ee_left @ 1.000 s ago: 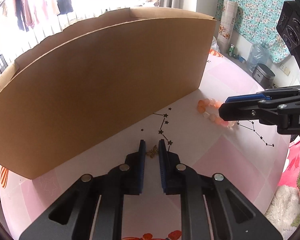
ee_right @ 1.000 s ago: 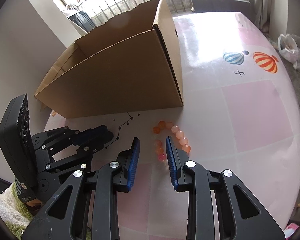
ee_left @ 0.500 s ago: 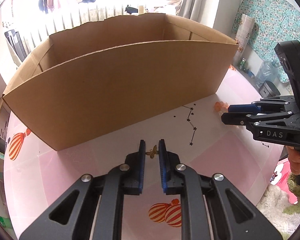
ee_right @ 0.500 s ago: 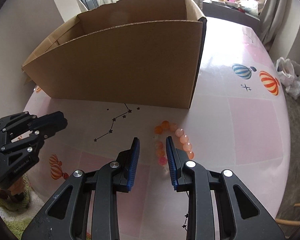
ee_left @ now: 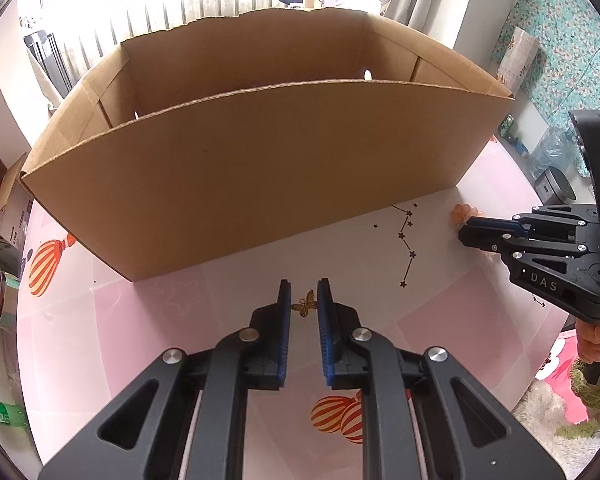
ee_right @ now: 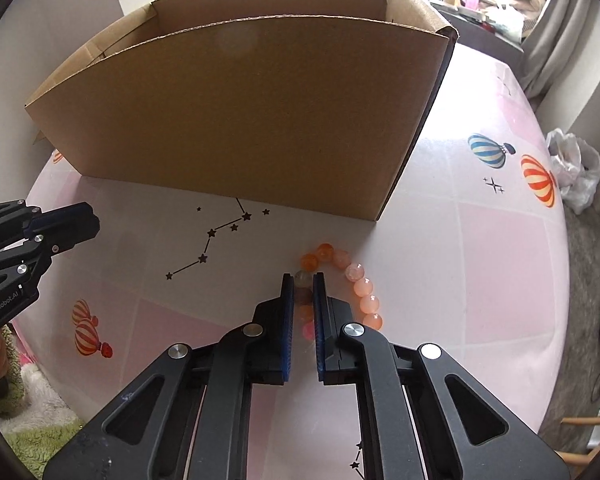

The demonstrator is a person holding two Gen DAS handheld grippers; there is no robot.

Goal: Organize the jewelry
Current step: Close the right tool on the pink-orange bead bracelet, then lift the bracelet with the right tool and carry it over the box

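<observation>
- Raised higher than a second ago in both views, so that the open top of the cardboard box (ee_left: 260, 168) now shows over its near wall; charm and beads carried up along with the tongs.
- Left tongs (ee_left: 304, 286): pressed nearly together on a small gold butterfly charm (ee_left: 305, 303), pinched right at the tips, above the pink worktop (ee_left: 140, 320).
- Right tongs (ee_right: 300, 278): closed on one side of an orange and pink bead bracelet (ee_right: 358, 274), with a few beads caught between the pads and the rest of the loop curving out to the right of the tips.
- Box straight ahead of both tongs, near wall facing them, floor of the box hidden from here.
- Step in hand, by judgement: carrying both pieces over the near wall and dropping them inside.
- Keep the squeeze steady on the charm; thin, light and held only by its edges, so likely to twist out or slip with any slackening.
- Clear the cardboard rim well with the right tongs, since the loose part of the loop could snag on the edge.
- Move forward smoothly, without jerks, to stop the beads swinging.
- Spread each pair only once its tips are past the wall and over the inside.
- Keep the two tongs apart while crossing, to avoid a knock.
</observation>
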